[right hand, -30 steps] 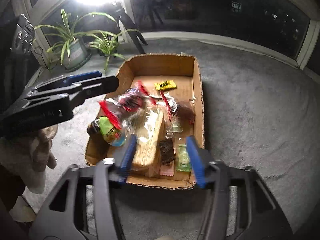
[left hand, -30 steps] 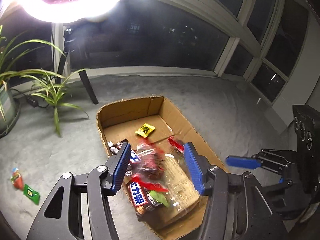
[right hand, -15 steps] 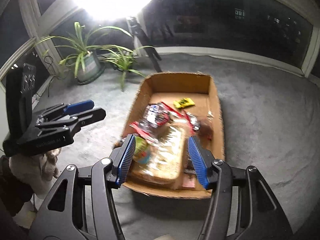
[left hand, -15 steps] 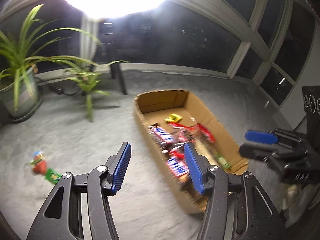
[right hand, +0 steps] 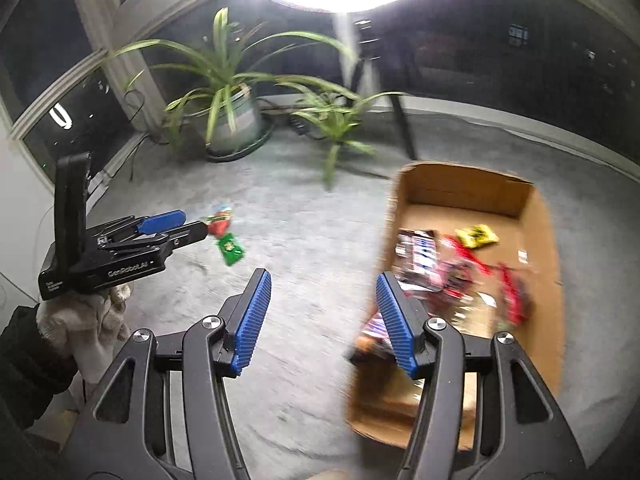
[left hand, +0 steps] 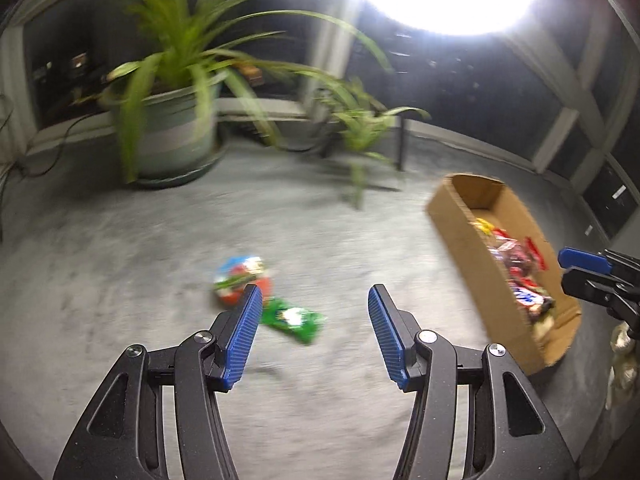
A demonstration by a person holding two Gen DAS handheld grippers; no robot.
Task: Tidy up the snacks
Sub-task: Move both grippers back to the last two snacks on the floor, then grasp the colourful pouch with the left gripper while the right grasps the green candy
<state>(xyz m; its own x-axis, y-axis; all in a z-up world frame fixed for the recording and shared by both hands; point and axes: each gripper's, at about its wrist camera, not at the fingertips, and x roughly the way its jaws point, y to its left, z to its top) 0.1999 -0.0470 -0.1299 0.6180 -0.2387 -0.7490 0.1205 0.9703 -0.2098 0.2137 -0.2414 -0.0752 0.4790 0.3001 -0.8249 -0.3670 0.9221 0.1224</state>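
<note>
Whereas a second ago the left hand-held gripper (left hand: 315,330) hung over the cardboard box (left hand: 460,224) with a clear bag of sweets between its fingers, it has now swung away to the left, and the box sits at the right edge of the left wrist view. Its jaws are spread wide with nothing between them. That suggests the bag has gone into the box, where it lies among the other packets, and that the next pickup has begun.

Just ahead of the blue pads, in the lower middle of the left wrist view, two snacks lie on the grey carpet: a round red and green snack (left hand: 243,280) and a flat green packet (left hand: 294,319) just beside it, perhaps touching; blur hides the join. In the right wrist view the left hand-held gripper's tips reach to about these two, at middle left.

The right hand-held gripper (right hand: 322,322) is likewise spread and empty, hovering beside the near left wall of the box, toward the lower right of its frame. A potted plant (left hand: 172,120) stands well behind the loose snacks.

Probably only these two remain outside, so the task looks close to finished.
</note>
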